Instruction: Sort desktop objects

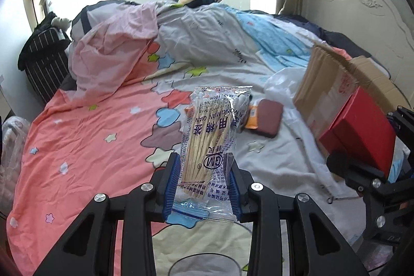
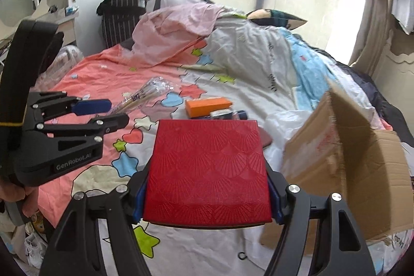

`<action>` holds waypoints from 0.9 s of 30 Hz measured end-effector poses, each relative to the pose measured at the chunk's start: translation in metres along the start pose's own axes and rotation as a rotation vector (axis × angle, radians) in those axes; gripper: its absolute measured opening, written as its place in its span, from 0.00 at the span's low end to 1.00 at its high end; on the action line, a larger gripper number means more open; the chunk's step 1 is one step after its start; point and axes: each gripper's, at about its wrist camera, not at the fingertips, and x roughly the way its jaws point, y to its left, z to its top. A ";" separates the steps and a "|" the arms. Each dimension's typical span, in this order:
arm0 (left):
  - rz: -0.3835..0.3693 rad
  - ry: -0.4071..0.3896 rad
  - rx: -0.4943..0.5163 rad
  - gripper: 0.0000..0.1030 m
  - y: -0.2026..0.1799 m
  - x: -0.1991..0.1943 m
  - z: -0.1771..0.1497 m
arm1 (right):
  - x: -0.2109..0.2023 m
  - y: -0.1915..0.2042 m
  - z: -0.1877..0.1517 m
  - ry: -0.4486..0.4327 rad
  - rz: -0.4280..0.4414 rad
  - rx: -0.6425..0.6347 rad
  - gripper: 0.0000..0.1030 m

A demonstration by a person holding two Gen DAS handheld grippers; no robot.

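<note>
My left gripper is shut on a clear bag of cotton swabs, which stands up between the blue pads above the bed. From the right wrist view the left gripper is at the left, with the bag of swabs sticking out of it. My right gripper is shut on a flat red box with an embossed fan pattern, held by its two sides. The same red box shows at the right in the left wrist view. An orange box and a maroon case lie on the quilt beyond.
An open cardboard box sits on the bed at the right, beside a white plastic bag. A rumpled quilt and pink sheet are heaped at the far side. A striped suitcase stands left of the bed, and a cream headboard is at the right.
</note>
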 end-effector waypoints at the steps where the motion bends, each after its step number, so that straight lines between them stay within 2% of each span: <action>1: -0.004 -0.005 0.003 0.34 -0.004 -0.002 0.001 | -0.004 -0.003 0.000 -0.005 -0.007 0.001 0.65; 12: -0.066 -0.030 0.055 0.34 -0.050 -0.017 0.016 | -0.035 -0.042 -0.008 -0.044 -0.061 0.053 0.65; 19: -0.064 -0.018 0.085 0.36 -0.069 -0.011 0.018 | -0.049 -0.068 -0.011 -0.061 -0.096 0.087 0.65; 20: -0.062 -0.006 0.091 0.40 -0.071 -0.007 0.016 | -0.051 -0.071 -0.012 -0.062 -0.098 0.089 0.65; 23: -0.050 0.034 0.108 0.67 -0.075 0.009 0.003 | -0.049 -0.075 -0.016 -0.057 -0.093 0.096 0.65; 27: -0.015 0.095 0.133 0.78 -0.081 0.040 -0.018 | -0.041 -0.071 -0.019 -0.049 -0.071 0.095 0.65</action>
